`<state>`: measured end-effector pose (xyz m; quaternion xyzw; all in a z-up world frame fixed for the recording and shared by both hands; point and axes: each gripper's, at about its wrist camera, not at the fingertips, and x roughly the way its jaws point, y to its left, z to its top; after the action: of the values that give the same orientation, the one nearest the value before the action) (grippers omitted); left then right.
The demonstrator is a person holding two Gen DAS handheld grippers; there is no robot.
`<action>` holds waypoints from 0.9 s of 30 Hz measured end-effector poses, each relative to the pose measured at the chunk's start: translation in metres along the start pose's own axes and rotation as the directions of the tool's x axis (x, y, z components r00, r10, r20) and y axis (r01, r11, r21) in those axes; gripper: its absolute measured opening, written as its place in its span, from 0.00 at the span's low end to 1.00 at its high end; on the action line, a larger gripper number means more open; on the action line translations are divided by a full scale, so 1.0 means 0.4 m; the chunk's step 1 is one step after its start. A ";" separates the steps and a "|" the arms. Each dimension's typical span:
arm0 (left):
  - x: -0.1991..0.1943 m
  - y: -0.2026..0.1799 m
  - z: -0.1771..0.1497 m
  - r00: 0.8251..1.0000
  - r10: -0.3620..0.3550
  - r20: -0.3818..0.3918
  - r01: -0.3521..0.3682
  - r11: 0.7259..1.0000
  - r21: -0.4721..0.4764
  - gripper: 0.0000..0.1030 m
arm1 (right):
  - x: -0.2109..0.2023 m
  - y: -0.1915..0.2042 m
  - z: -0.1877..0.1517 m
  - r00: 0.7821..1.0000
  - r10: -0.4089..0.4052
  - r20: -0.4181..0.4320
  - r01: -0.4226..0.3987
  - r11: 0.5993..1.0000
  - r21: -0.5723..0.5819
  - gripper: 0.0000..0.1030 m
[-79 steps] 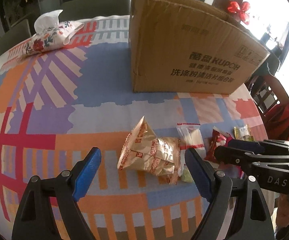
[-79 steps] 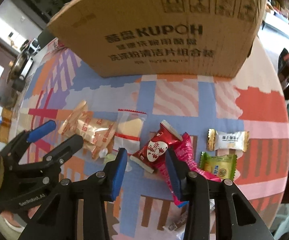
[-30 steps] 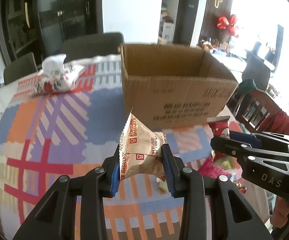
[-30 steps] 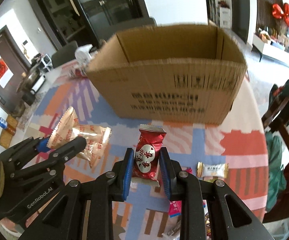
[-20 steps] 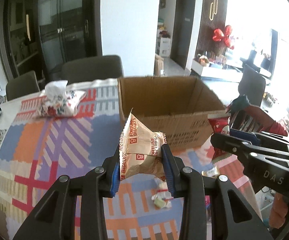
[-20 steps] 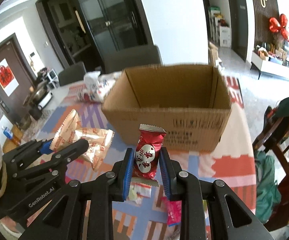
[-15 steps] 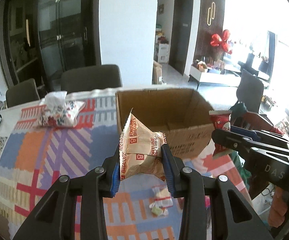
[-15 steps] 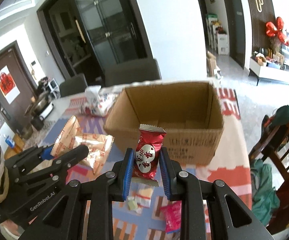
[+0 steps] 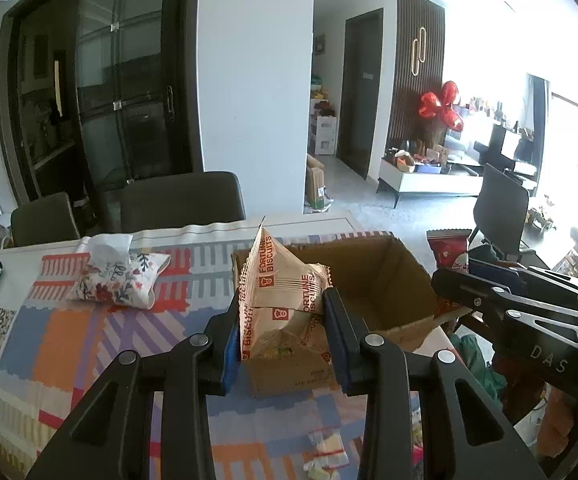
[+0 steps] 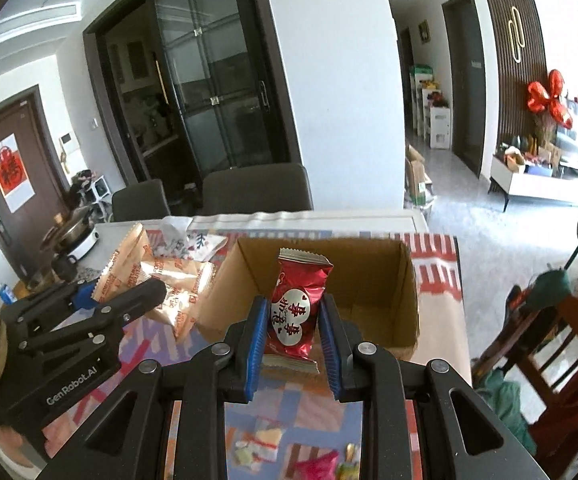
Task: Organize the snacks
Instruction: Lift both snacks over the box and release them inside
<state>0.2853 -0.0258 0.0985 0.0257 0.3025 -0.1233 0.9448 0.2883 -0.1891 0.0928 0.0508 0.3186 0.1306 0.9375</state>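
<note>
While cardboard box (image 10: 405, 304) sits open on table, left gripper (image 9: 283, 332) clamps biscuit bag (image 9: 277, 304); right gripper (image 10: 293, 334) clamps red snack packet (image 10: 295, 304).

A: Any readable print? Starting with the tan crinkled biscuit packet (image 9: 281, 300)?

B: "FORTUNE BISCUITS" in orange, running sideways down the wrapper, repeated at 6 o'clock on the lower fold.

A: On the black plastic gripper bodies?

B: "DAS" on the right gripper (image 9: 455, 276), at 4 o'clock in the left view. "GenRobot.AI" on the left gripper (image 10: 121, 296), at 8 o'clock in the right view.

A: And the shiny red foil snack packet (image 10: 295, 312)?

B: Red Chinese characters on a white patch; not legible. Same for the red paper sign (image 10: 9, 170) on the brown door, at 9 o'clock.
</note>
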 end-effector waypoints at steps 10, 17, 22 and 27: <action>0.095 -0.021 0.034 0.999 0.023 -0.035 -0.022 0.999 0.026 0.35 | 0.065 -0.039 0.032 1.000 -0.019 -0.013 0.019 1.000 -0.018 0.27; 0.161 -0.039 0.056 0.996 0.015 -0.085 -0.013 1.000 0.022 0.36 | 0.113 -0.079 0.045 0.999 -0.035 -0.040 0.035 0.999 -0.010 0.27; 0.162 -0.042 0.060 0.996 0.017 -0.088 -0.016 1.000 0.012 0.58 | 0.133 -0.099 0.046 0.998 -0.024 -0.056 0.025 1.000 0.015 0.46; 0.110 -0.054 0.040 0.996 0.062 -0.068 -0.060 0.998 0.037 0.68 | 0.101 -0.088 0.028 0.997 -0.048 -0.057 0.047 0.999 -0.016 0.51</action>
<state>0.3234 -0.0581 0.0866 0.0558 0.3317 -0.0986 0.9366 0.3336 -0.2119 0.0718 0.0324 0.3457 0.1123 0.9310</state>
